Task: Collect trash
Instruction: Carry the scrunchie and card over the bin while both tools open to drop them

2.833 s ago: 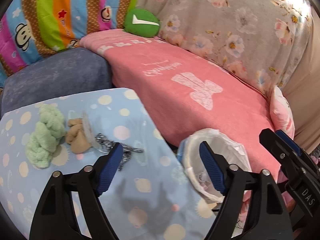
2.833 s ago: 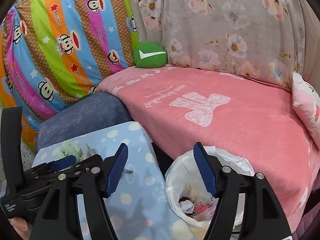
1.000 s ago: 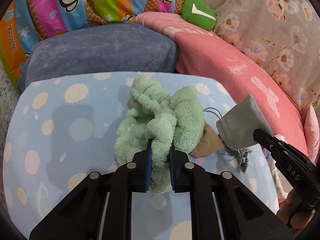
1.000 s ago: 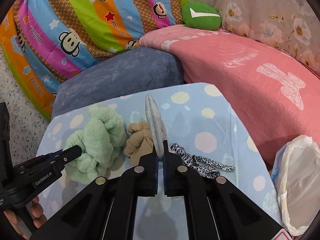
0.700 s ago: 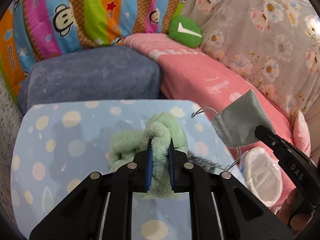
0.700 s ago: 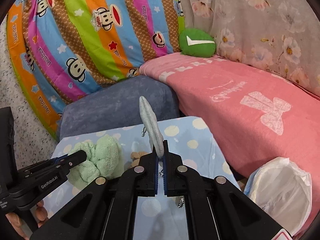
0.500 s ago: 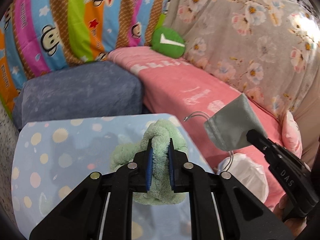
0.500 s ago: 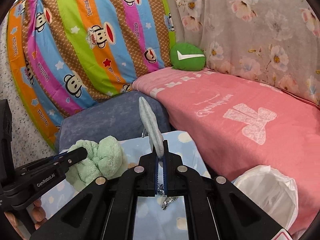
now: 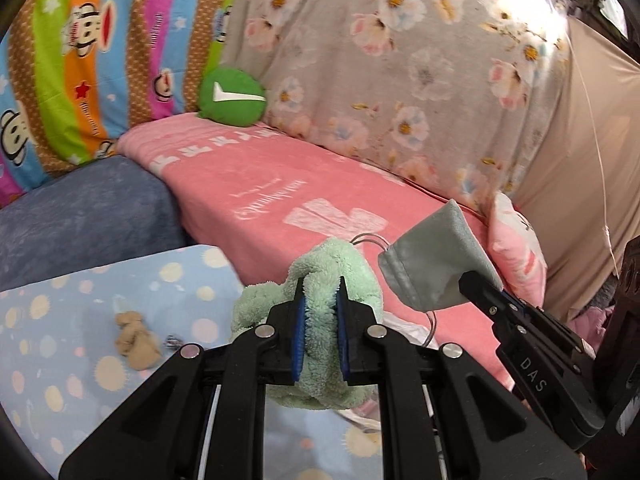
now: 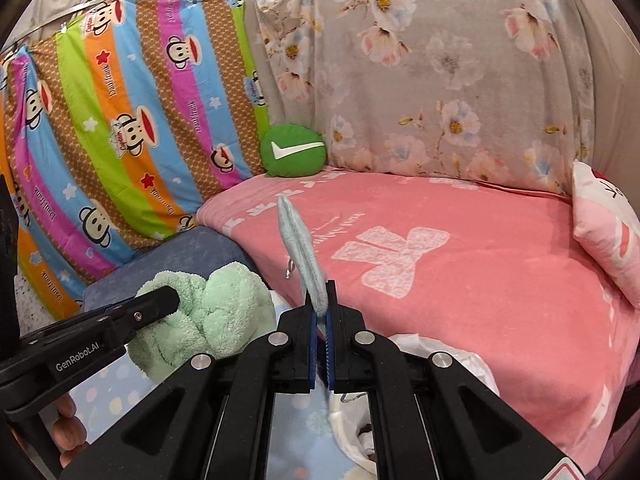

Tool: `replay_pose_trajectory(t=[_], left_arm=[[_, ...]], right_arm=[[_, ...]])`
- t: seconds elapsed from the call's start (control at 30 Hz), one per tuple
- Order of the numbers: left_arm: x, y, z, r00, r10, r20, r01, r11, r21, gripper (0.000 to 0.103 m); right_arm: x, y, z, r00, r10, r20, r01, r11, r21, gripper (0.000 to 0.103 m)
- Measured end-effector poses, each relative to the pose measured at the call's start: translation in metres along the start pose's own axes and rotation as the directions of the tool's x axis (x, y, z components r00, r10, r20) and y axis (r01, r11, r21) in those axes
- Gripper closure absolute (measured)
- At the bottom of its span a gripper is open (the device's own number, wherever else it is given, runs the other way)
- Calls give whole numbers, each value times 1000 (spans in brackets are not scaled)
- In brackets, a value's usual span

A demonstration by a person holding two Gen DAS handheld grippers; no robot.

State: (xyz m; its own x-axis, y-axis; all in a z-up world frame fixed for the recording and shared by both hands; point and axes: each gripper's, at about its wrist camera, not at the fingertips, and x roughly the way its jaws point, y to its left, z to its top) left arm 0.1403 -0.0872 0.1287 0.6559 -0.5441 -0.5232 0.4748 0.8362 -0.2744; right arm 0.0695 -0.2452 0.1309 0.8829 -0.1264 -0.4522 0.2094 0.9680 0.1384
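Note:
My left gripper [image 9: 320, 312] is shut on a fluffy mint-green cloth [image 9: 316, 272] and holds it in the air; the cloth also shows in the right wrist view [image 10: 224, 312]. My right gripper [image 10: 319, 320] is shut on a grey face mask [image 10: 300, 240], held upright; in the left wrist view the mask [image 9: 432, 268] hangs just right of the green cloth. The white-lined trash bin [image 10: 436, 356] sits below both grippers, mostly hidden by them. A tan crumpled rag [image 9: 136, 340] lies on the dotted blue table [image 9: 80, 312].
A pink blanket-covered couch [image 10: 460, 240] stands behind the table, with a green round cushion [image 10: 294, 152] at the back and a pink pillow [image 10: 600, 220] at the right. A blue-grey cushion [image 9: 80, 208] borders the table's far side.
Both grippers have risen from the table and swung right toward the bin, carrying the green cloth and the mask. The tan rag stays on the table.

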Motion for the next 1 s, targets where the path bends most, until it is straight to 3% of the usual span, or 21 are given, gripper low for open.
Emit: replay_pose_trajectory(t=[0.27,0.53,0.57,0.6,0.63,0.67,0.7,1.0], left_arm=[[31,-60,-10,996,-73,-44,75,996,45,91],[61,-86,-19,992,-97,-84,101,994,46,88],[61,-85,-20,992,-100,-74,102,994,34,76],[60,-84,-19,995,-84,-59,86,996,22,45],[58,-83,-19,998,-58,-35,58,998,14,30],[54,-81,-18,999,-32,-3,32,999,9,21],[51,-81,-18,1000,-19,22,18,1000,14,21],[48,-71,-17,999,36,13,-37,997,68,21]], right_arm=[[-6,-68,-12,996,-81,-26,82,995,59,99],[2,-100,-23,993,-103,-51,107,990,91,97],[2,-103,-24,993,-110,-45,114,988,102,87],[3,-105,-24,992,-116,-43,120,986,113,76],[2,-108,-25,992,-120,-31,123,984,128,52],[0,-110,-25,992,-125,-17,127,982,138,47],[0,-110,-24,992,-127,-13,127,982,141,47],[0,-98,-22,993,-115,-19,116,987,109,47]])
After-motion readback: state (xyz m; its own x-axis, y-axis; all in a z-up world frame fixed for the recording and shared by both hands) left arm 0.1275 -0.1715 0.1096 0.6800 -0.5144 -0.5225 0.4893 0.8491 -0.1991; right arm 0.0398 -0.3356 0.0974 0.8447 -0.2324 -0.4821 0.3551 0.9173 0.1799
